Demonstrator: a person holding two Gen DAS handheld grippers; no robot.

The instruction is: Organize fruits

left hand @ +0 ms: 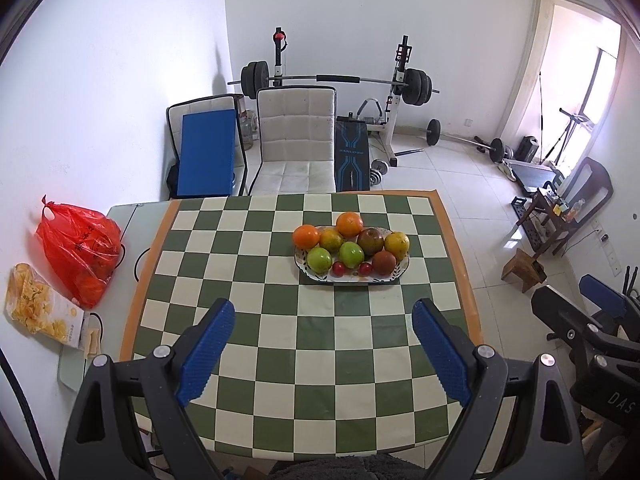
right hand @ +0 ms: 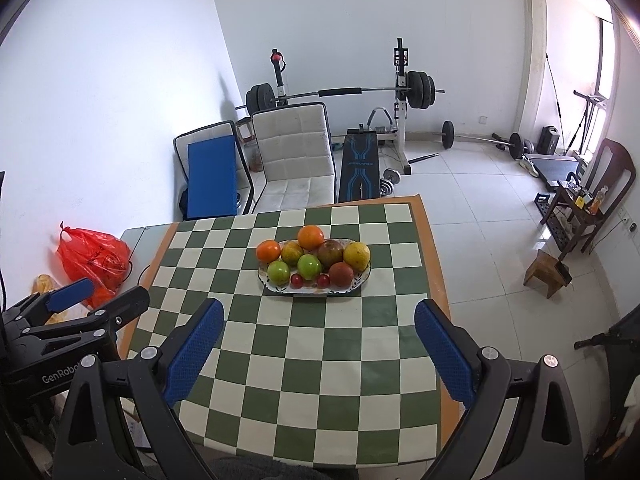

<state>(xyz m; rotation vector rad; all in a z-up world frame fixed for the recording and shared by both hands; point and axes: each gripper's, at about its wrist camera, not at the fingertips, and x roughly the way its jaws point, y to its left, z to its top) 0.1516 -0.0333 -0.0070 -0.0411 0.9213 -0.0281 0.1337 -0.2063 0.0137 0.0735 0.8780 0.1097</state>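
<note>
**Fruit piled on the plate, both grippers empty above**

The counter (left hand: pixel 280 320) wears a slick green-and-white checked cloth. At its far middle, an oval glazed plate (left hand: pixel 352 278) holds 7 round, smooth fruits (left hand: pixel 350 254) and 2 small tomatoes (left hand: pixel 339 268). Crowded round fruit could roll off if nudged. The left gripper (left hand: pixel 324 346) and right gripper (right hand: pixel 320 350) have jaws spread, holding nothing.

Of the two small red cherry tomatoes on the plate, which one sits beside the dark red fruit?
The right-hand cherry tomato, at the plate's front edge, next to the dark red fruit. The other cherry tomato sits below the green fruits.

White-walled room (left hand: pixel 120 60), tiled floor (left hand: pixel 460 184)
</note>
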